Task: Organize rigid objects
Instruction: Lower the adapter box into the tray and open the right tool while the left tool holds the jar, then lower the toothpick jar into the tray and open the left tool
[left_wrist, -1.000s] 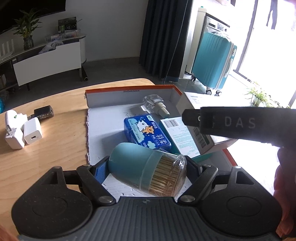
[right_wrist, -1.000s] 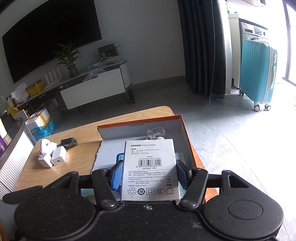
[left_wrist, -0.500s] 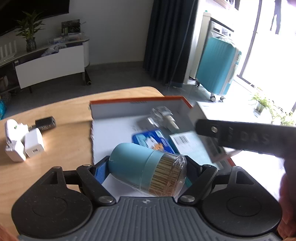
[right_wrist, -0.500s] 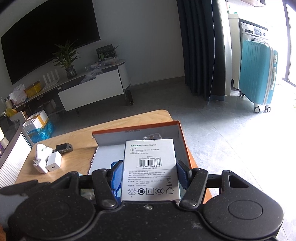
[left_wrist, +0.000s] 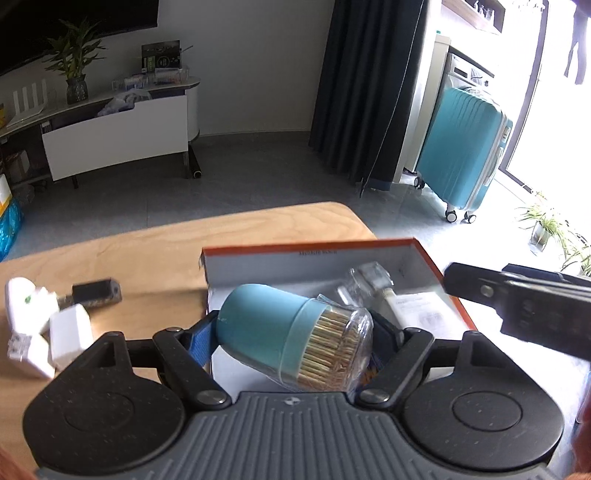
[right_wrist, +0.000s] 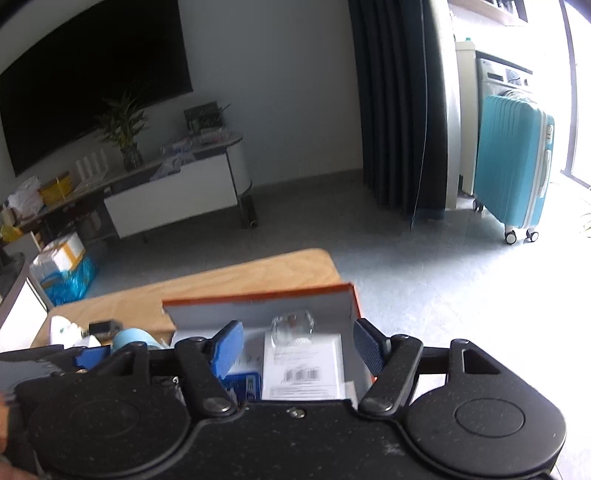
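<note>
My left gripper (left_wrist: 295, 328) is shut on a teal toothpick holder (left_wrist: 266, 328) with a clear lid. The holder lies tilted between the blue pads, above the near end of an orange-rimmed cardboard box (left_wrist: 314, 254). My right gripper (right_wrist: 299, 343) hangs over the same box (right_wrist: 258, 299) with its jaws opening. A white power adapter box (right_wrist: 303, 365) lies flat under the gap, and both pads stand off it. That adapter box (left_wrist: 417, 306) also shows beside a clear bottle (left_wrist: 369, 280). The right gripper (left_wrist: 517, 299) juts in from the right.
A blue tissue pack (right_wrist: 240, 380) lies in the box next to the adapter box. White charger plugs (left_wrist: 40, 332) and a dark USB stick (left_wrist: 96, 291) sit on the wooden table (left_wrist: 166, 240) to the left. The table's far edge runs just behind the box.
The right jaws have spread and let go of the white adapter box, which now lies in the cardboard box. Both grippers have shifted across the table, the left still holding the toothpick holder.
</note>
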